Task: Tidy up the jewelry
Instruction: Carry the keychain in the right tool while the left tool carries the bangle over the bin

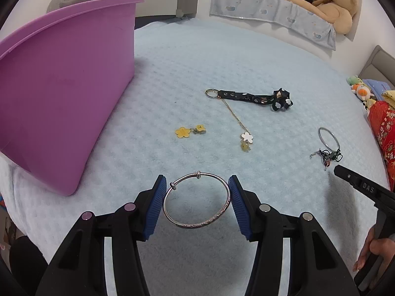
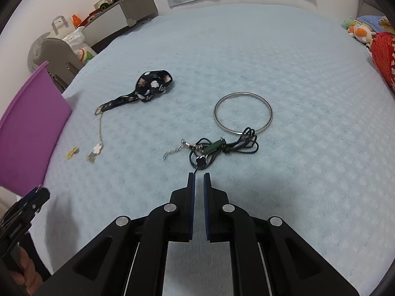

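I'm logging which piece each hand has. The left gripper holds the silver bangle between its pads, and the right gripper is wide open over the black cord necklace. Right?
Not quite. The right gripper is shut, not wide open: the right wrist view shows its pads nearly together, their tips at the black cord necklace. The rest stands: the left gripper holds the silver bangle between its pads.

Soft, even room light, bright enough, no hard glare. Faint grey shadows on blue bed cover [image 1: 222, 56] beneath both grippers; darker patch beside purple tub [image 1: 61, 91]. Small glints on silver bangle [image 1: 197, 201]. Heavy fisheye bend, black vignette at corners. Left side of right wrist view smeared; centre sharp. Far wall washed pale.
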Demonstrator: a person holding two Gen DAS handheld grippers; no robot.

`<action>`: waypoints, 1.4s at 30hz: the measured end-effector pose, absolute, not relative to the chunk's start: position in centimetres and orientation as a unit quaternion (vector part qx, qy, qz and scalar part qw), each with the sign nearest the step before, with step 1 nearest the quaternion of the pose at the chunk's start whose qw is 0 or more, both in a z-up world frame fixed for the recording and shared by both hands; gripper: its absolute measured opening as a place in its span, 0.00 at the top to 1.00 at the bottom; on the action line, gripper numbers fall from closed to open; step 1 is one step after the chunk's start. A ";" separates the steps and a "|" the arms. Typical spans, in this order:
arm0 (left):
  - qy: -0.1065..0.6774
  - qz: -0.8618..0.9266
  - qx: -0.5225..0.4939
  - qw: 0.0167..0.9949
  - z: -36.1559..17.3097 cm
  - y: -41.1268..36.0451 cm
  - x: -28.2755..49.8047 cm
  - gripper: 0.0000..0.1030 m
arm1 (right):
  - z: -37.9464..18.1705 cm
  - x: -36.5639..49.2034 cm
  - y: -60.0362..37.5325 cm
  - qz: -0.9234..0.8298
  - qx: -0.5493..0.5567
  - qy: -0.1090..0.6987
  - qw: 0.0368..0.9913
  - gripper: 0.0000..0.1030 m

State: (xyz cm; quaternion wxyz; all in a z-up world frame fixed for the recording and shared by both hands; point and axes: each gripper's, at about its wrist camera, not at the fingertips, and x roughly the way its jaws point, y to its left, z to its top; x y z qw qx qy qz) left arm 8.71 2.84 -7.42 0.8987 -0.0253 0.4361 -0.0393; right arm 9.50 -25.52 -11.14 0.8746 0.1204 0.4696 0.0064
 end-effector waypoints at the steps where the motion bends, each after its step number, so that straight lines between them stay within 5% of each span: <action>1: 0.437 -0.039 -0.026 0.898 -7.4 2.9 8.8 0.51 | -11.3 9.8 -25.5 0.004 0.120 0.471 0.874 0.88; 4: 0.437 -0.040 -0.027 0.898 -7.5 2.9 8.8 0.51 | -11.5 10.5 -25.7 -0.004 0.123 0.473 0.873 0.53; 16: 0.450 -0.035 -0.030 0.892 -8.4 3.2 9.1 0.51 | -13.3 13.5 -24.8 -0.045 0.092 0.478 0.872 0.53; 19: 0.453 -0.033 -0.031 0.890 -8.5 3.3 9.2 0.51 | -13.4 13.6 -24.3 -0.047 0.073 0.468 0.879 0.60; 22: 0.453 -0.032 -0.034 0.890 -8.5 3.4 9.2 0.51 | -13.1 13.0 -24.4 -0.037 0.066 0.459 0.885 0.89; 32: 0.434 -0.047 -0.035 0.899 -6.4 3.0 8.4 0.51 | -10.7 9.7 -24.5 0.000 0.098 0.438 0.894 0.90; 42: 0.391 -0.075 -0.049 0.916 -0.1 3.9 7.2 0.51 | -2.3 7.0 -22.5 0.056 0.119 0.390 0.911 0.90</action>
